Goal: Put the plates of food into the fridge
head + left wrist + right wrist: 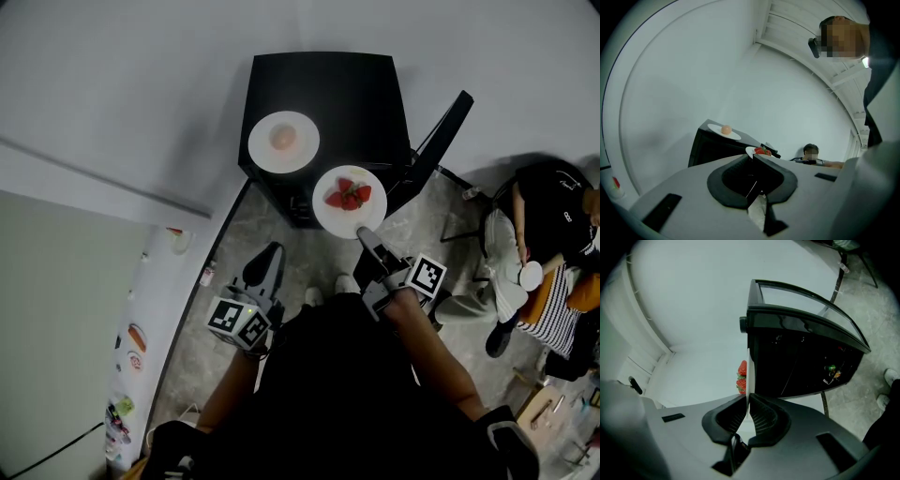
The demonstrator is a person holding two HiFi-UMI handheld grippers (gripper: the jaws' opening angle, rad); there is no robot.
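A white plate of strawberries [349, 202] hangs in the air just off the front right corner of the black table [347, 84]. My right gripper [366, 234] is shut on the plate's near rim. In the right gripper view the plate [748, 376] shows edge-on between the pads, with the strawberries [742, 376] to its left. A second white plate [283, 141] holding a round peach-coloured food rests on the table's front left part. My left gripper [267, 267] hangs lower left of the table, shut and empty. Both plates [724, 131] show far off in its view.
The white fridge [131, 356] with magnets on its side stands at the left. A person [544, 234] sits at the right near a folding chair [441, 141]. Grey stone floor [225, 309] lies between fridge and table.
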